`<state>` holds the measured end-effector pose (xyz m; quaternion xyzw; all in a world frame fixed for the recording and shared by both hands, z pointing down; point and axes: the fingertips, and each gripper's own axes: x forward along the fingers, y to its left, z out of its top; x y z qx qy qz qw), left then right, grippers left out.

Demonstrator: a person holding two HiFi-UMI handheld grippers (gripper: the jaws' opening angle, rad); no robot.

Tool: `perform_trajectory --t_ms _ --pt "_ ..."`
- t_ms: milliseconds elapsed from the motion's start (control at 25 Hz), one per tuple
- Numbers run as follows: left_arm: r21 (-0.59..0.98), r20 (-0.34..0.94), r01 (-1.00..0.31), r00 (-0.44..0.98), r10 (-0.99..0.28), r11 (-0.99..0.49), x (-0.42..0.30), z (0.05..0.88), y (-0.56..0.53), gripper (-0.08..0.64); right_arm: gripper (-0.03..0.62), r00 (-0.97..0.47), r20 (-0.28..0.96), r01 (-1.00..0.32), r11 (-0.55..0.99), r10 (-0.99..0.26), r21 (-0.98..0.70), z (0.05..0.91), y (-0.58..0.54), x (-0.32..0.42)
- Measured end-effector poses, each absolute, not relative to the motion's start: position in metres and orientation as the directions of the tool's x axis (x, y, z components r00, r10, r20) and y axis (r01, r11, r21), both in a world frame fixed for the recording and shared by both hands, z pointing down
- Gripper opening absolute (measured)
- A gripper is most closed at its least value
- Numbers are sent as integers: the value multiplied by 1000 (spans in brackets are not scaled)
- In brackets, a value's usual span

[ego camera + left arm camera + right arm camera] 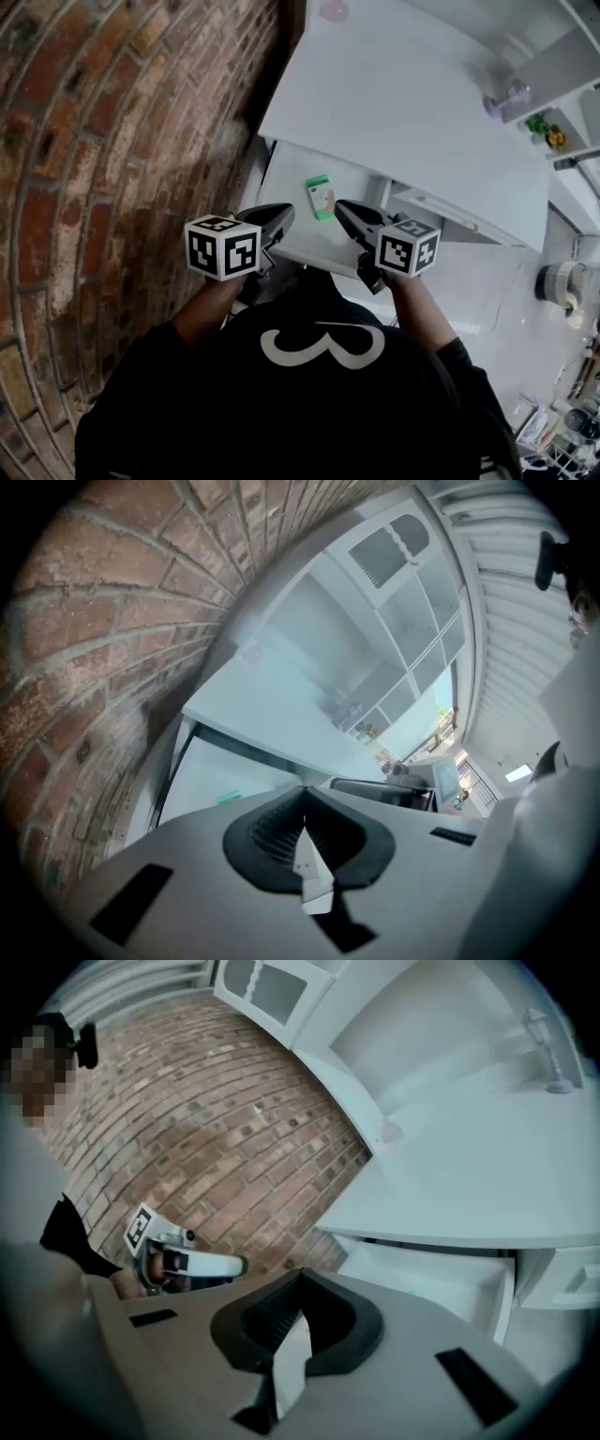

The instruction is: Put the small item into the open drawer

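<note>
- The left gripper (279, 217) is being held over the near part of the open drawer (292, 242), its jaws closed together with nothing between them.
- The right gripper (343, 209) is being held closed and empty as well, its tip just beside the item (321, 197).
- The item, green and white and possibly a small box, is lying near the drawer's middle, between the two tips.
- The drawer is standing pulled out under the desk (403, 103).

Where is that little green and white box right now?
In the head view, the green and white box lies flat in the open drawer below the white desk, between the tips of the left gripper and right gripper.
</note>
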<state>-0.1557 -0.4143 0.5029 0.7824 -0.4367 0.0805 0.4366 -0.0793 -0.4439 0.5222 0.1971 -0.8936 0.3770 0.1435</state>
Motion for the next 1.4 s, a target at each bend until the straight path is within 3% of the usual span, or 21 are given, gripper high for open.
perform_trajectory --t_ms 240,640,1400 --pt "639 427 -710 647 -632 -296 -145 464 -414 3 9 -931 262 -364 654 -253 -663 464 -419 -73" --pt "626 330 -675 683 -652 -390 -132 421 -392 3 9 -918 189 -385 668 -349 -637 426 -395 -54" --pt "626 353 -686 674 -648 -372 -135 435 -380 3 9 -895 278 -446 669 -350 -594 455 -389 -54"
